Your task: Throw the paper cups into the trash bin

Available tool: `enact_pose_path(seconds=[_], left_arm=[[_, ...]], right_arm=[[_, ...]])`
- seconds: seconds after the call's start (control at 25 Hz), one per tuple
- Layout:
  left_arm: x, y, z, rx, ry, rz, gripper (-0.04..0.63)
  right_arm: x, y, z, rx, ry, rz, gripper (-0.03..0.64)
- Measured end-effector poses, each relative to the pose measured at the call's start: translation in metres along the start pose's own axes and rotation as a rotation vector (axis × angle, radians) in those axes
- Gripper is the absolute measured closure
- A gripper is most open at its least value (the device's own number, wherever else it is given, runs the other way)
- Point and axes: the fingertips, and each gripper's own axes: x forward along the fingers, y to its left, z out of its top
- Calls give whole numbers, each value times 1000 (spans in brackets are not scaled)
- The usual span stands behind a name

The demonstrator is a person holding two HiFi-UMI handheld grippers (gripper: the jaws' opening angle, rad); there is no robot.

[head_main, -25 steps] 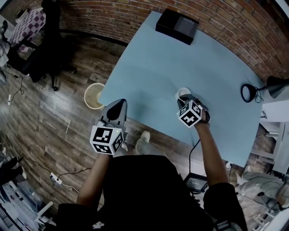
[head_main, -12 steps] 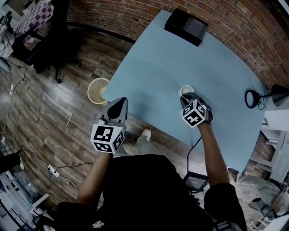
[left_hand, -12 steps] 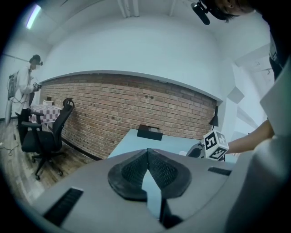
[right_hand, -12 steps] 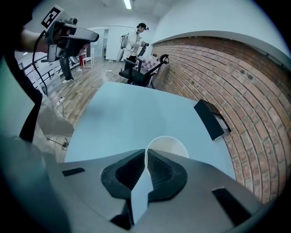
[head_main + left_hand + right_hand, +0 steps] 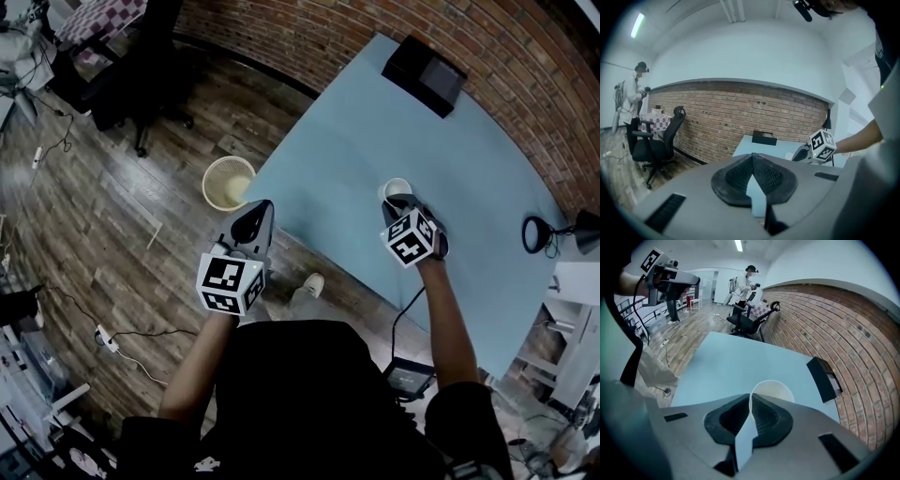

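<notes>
Left tongs shut, empty; right tongs pinched on paper cup rim, both forearms extended forward

Dim, soft shadows, fisheye edges, dark vignette

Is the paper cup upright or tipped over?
Upright: the paper cup shows its round open mouth facing up.

There is one paper cup, one black box and one lamp on the single bench. One bin stands on the floor.
</notes>
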Motion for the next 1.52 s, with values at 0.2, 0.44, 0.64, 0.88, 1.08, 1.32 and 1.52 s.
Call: enact_pose_path(seconds=[0.2,0.44,0.64,0.88,1.08,1.32,1.52], left_arm=[[-24,39,2,9,-5,34,591],[-43,81,-6,-23,9,72,591],[-52,115,-10,-37,18,96,591],[-66,162,-10,-53,18,126,591],[-79,205,-17,-84,22,162,591],[-96,258,-22,-117,28,184,591],[-116,299,-23,-122,34,183,591]], right_arm=[[14,18,39,-31,-12,27,598],[26,30,92,-71,-29,45,598],[34,40,144,-79,-73,60,598],[54,57,193,-86,-85,101,597],[76,73,226,-119,-60,127,598],[99,98,278,-128,-55,153,598],[114,127,320,-136,-55,172,598]])
